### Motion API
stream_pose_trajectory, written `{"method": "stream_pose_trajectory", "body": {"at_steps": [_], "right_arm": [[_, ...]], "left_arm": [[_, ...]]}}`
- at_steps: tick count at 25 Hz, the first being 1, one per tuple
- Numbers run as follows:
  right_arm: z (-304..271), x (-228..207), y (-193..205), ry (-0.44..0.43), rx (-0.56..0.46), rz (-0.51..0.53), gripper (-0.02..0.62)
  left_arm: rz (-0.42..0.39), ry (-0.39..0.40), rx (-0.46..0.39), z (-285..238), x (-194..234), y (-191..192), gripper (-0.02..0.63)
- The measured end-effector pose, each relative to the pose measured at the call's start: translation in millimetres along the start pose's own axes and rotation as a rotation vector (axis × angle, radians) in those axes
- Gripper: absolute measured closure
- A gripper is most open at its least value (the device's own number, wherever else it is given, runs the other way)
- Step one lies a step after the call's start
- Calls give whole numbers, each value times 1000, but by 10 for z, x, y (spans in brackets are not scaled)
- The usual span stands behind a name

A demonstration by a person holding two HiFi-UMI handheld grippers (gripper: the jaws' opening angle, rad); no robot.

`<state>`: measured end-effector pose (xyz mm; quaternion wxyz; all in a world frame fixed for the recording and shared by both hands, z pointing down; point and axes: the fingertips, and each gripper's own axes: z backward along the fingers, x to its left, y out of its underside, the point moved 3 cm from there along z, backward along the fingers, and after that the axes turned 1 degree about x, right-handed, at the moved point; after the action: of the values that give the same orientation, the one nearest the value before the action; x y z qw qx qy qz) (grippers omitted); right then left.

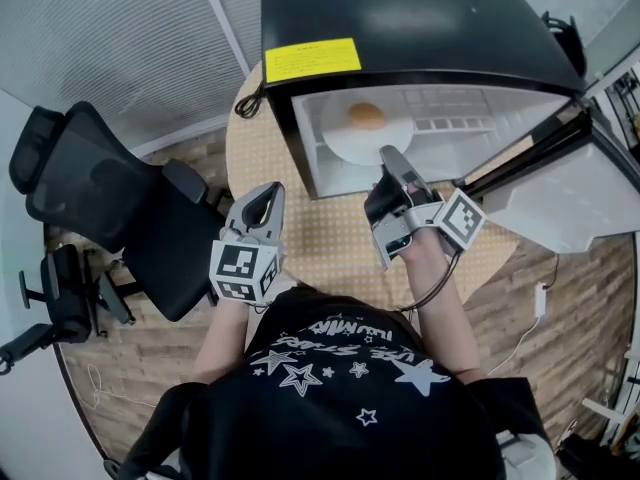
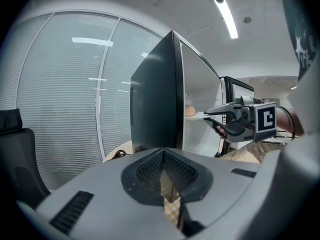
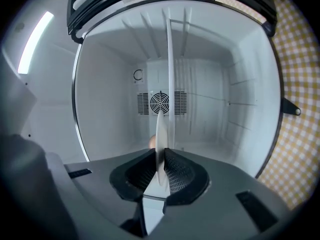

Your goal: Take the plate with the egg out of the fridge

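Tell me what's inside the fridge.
In the fridge, a white plate carrying an egg sits on the shelf; the right gripper is clamped on its near rim. A round fan vent shows on the back wall. The plate hides the shelf beneath it.

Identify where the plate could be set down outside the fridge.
Bare tablecloth lies in front of the fridge, between the left gripper and the right gripper on the plate. Left of the fridge only a narrow strip with a cable is free; the open door crowds the right.
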<state>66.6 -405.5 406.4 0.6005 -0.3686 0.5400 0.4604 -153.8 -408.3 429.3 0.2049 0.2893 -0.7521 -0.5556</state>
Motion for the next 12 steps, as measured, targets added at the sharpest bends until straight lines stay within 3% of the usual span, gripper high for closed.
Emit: {"method": "stream_pose_trajectory", "body": {"at_steps": [12], "right_arm": [[547,105,-215,-51,100,-15,538]], "left_arm": [[0,-90,0,211,-738,16,601]]}}
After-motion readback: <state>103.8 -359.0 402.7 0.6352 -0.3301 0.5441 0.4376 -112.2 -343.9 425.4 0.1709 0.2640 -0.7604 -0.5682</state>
